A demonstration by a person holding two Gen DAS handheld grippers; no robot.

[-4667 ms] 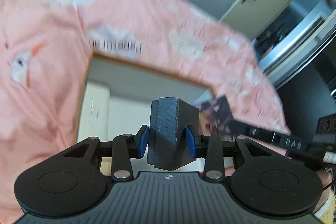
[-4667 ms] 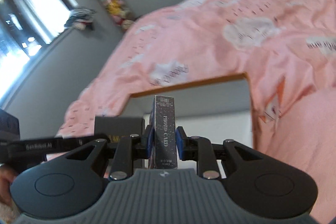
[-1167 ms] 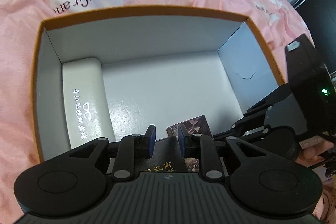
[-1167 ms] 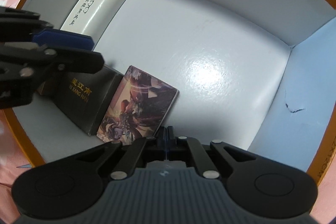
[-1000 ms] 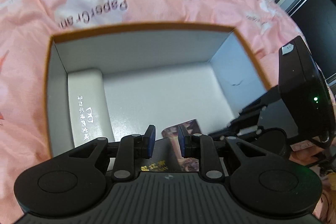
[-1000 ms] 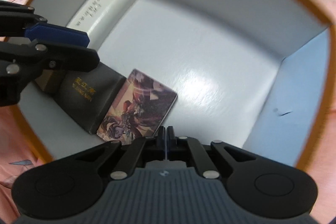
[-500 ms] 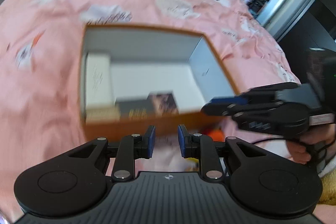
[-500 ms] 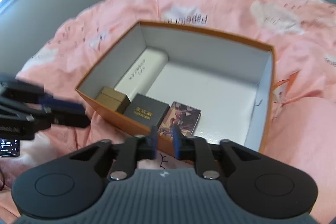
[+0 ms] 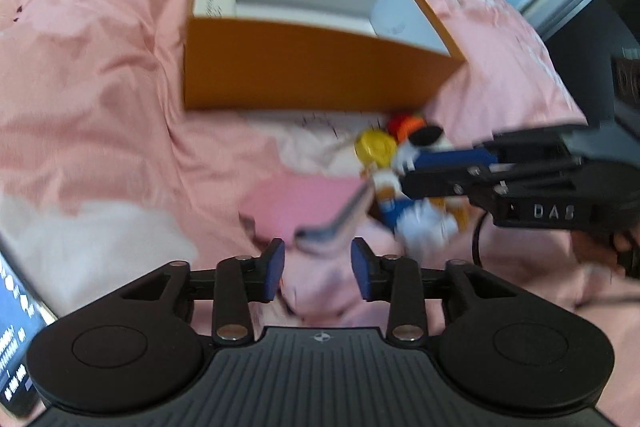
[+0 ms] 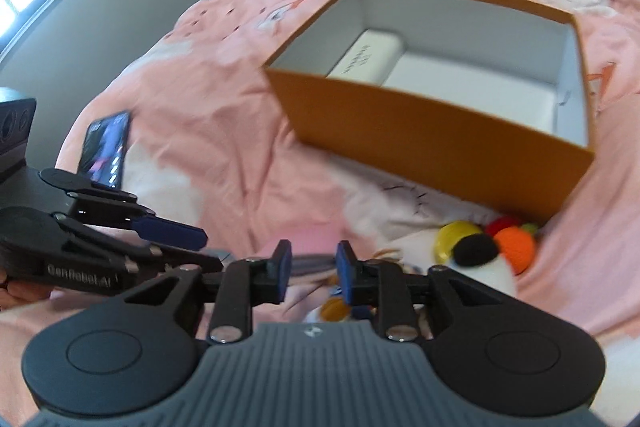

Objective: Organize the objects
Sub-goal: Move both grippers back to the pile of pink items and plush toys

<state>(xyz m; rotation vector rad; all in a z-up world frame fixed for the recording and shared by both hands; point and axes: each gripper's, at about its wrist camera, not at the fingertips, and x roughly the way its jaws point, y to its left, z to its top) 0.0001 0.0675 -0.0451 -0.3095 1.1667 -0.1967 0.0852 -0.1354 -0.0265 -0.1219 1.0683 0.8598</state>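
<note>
An orange box (image 9: 304, 71) with a white inside stands on the pink bedspread; it also shows in the right wrist view (image 10: 432, 139). A white case (image 10: 366, 57) lies inside it. In front of the box lie a pink flat case (image 9: 300, 203) and a colourful toy figure (image 9: 404, 171), seen too in the right wrist view (image 10: 480, 247). My left gripper (image 9: 318, 269) is open and empty just short of the pink case. My right gripper (image 10: 311, 267) is open and empty above the pink case, close beside the toy.
A phone (image 10: 106, 149) lies on the bedspread to the left, with its screen lit. A dark device (image 10: 14, 131) stands at the far left. The bedspread (image 9: 100, 107) is rumpled all around the box.
Both grippers have pulled back out of the box and dropped low in front of it. The left jaws have opened wider. The box's contents near its front wall are now hidden.
</note>
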